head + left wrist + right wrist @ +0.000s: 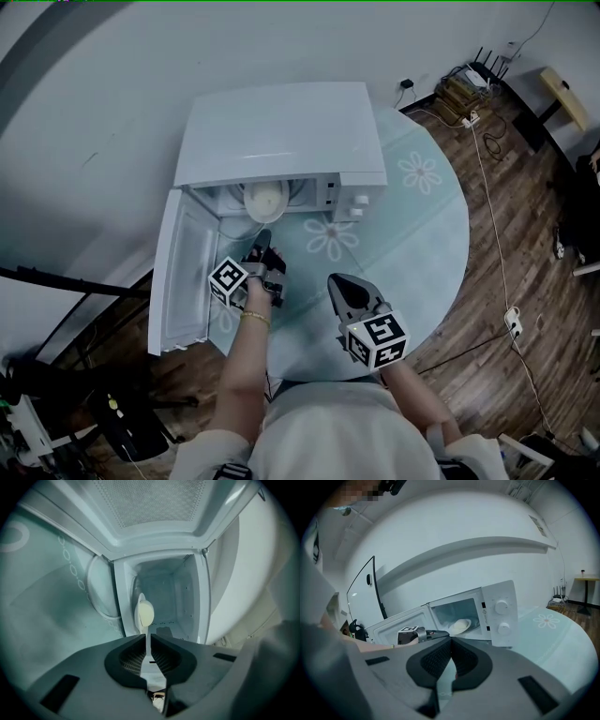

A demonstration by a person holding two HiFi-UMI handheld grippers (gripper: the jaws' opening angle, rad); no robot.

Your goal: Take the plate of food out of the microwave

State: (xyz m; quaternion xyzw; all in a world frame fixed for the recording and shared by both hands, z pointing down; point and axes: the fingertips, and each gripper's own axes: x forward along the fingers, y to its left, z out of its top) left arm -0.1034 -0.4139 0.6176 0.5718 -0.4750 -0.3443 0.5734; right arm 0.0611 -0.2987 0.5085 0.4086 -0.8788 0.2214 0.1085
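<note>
The white microwave (281, 131) stands on the table with its door (183, 272) swung open to the left. In its cavity sits a white plate (265, 199) carrying a pale mound of food (146, 613). My left gripper (262, 236) reaches into the opening. In the left gripper view the plate shows edge-on, and its thin rim runs between the jaws of the left gripper (147, 637), which is shut on it. My right gripper (336, 279) hovers over the table in front of the microwave, shut and empty. The right gripper view shows the plate (460, 626) inside the microwave (501, 611) beyond the right gripper (451, 639).
The round glass table (422, 234) has flower prints, and its edge curves close on the right and front. Cables and a power strip (473, 117) lie on the wooden floor to the right. Dark stands and gear (56, 375) crowd the lower left.
</note>
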